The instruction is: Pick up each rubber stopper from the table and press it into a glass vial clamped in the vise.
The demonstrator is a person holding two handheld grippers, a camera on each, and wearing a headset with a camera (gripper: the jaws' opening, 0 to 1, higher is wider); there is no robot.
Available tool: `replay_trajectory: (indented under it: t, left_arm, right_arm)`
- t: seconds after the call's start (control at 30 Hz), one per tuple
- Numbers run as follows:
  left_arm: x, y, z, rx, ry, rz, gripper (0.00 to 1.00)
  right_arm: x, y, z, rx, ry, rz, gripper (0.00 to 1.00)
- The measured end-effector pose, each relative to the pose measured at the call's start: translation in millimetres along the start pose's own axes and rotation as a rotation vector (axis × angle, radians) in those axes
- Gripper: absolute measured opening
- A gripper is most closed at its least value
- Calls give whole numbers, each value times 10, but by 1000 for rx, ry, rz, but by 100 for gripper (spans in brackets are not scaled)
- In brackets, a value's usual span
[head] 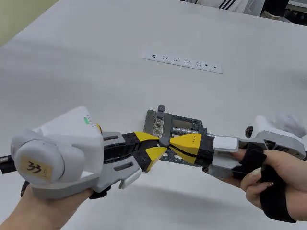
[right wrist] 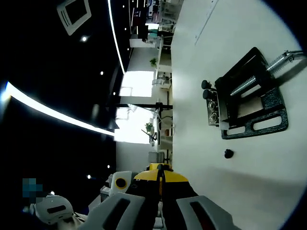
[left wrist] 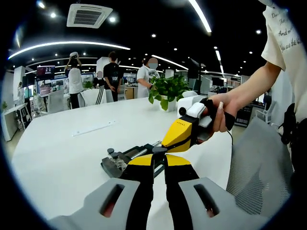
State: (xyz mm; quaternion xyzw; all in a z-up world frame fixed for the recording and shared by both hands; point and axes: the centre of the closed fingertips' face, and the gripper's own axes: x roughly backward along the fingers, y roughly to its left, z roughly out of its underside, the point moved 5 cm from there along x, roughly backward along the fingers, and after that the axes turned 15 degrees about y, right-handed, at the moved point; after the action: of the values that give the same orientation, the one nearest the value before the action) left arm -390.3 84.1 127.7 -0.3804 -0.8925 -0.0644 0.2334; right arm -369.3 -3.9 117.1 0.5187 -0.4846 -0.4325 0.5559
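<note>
L gripper (left wrist: 159, 155), R gripper (right wrist: 161, 167) jaws closed, tips meeting by vise (head: 186, 125).

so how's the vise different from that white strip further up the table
The vise is dark and bulky, with a threaded screw; the white strip is pale, thin and flat. The vise holds vials; the white strip holds nothing. Both rest on the white table.

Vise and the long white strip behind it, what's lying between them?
Nothing; in the head view the table between the vise and the white strip is bare.
</note>
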Motion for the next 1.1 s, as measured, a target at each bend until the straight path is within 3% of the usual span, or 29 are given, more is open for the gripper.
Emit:
replay_trajectory:
  t: [0.3,0.47,0.73,0.83,1.0,1.1]
  left_arm:
    - [5,-15,8,-15,9,6,4]
    - [-12,-32,4,-22,13,16,3]
    - [-26,-36,-38,-39,14,23,3]
    - [-34,-39,-39,-46,20,23,3]
    - [-47,-47,-62,-58,27,19,3]
    - [-43,-39,-72,-65,30,13,3]
  right_arm:
    - [-1,-13,27,-31,-8,-23,0]
    - [8,13,63,0,-7,-11,0]
    - [43,78,82,97,-3,13,0]
    - [66,136,67,134,7,13,5]
    - [98,212,57,278,71,109,13]
    - [111,277,57,336,111,136,13]
